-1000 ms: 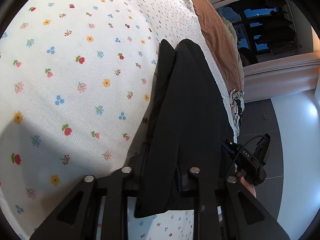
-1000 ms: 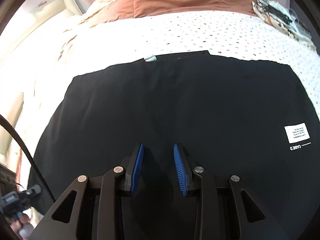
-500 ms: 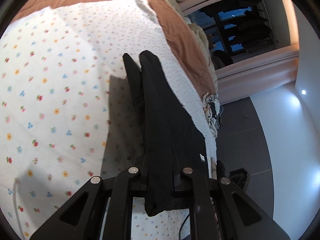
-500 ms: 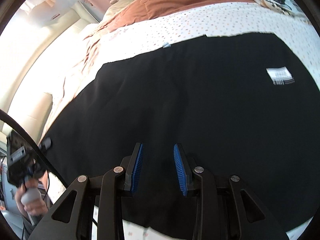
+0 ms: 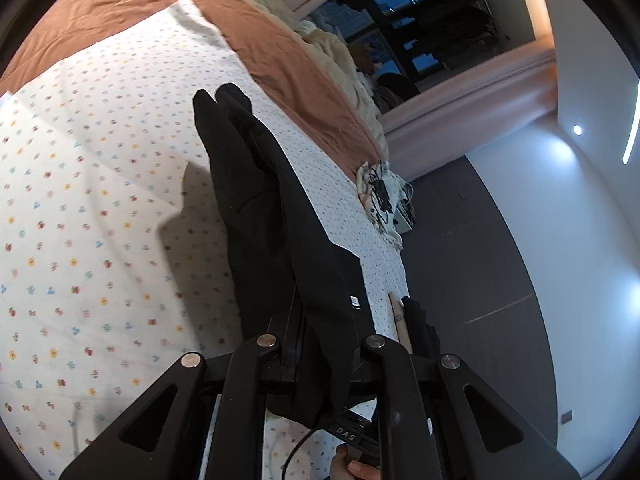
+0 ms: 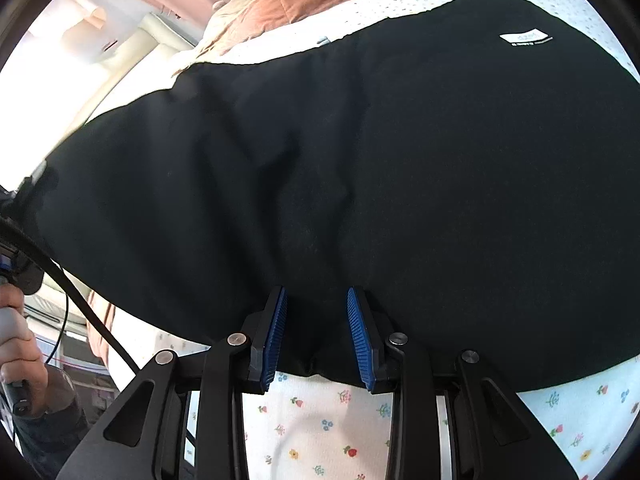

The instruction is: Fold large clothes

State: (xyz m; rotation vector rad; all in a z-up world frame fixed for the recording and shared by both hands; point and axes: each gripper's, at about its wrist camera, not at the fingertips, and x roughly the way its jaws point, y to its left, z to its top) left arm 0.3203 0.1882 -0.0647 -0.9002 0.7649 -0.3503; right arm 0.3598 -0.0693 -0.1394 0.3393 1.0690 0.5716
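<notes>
A large black garment hangs lifted above the flowered bed sheet, with a white label near its upper right. In the left wrist view the garment shows edge-on as a folded black band running away from me. My left gripper is shut on the garment's near edge. In the right wrist view my right gripper has its blue pads apart, with the garment's lower edge bunched between them; the pads do not press it.
The bed carries a white flowered sheet and a brown blanket at the far end. Cables lie on the bed's right edge. Dark floor lies right of the bed. A hand holding the other gripper's handle shows at left.
Both grippers have risen and lifted the garment off the sheet; the flowered sheet now shows beneath its lower edge in the right wrist view. The left view has swung toward the bed's far end.
</notes>
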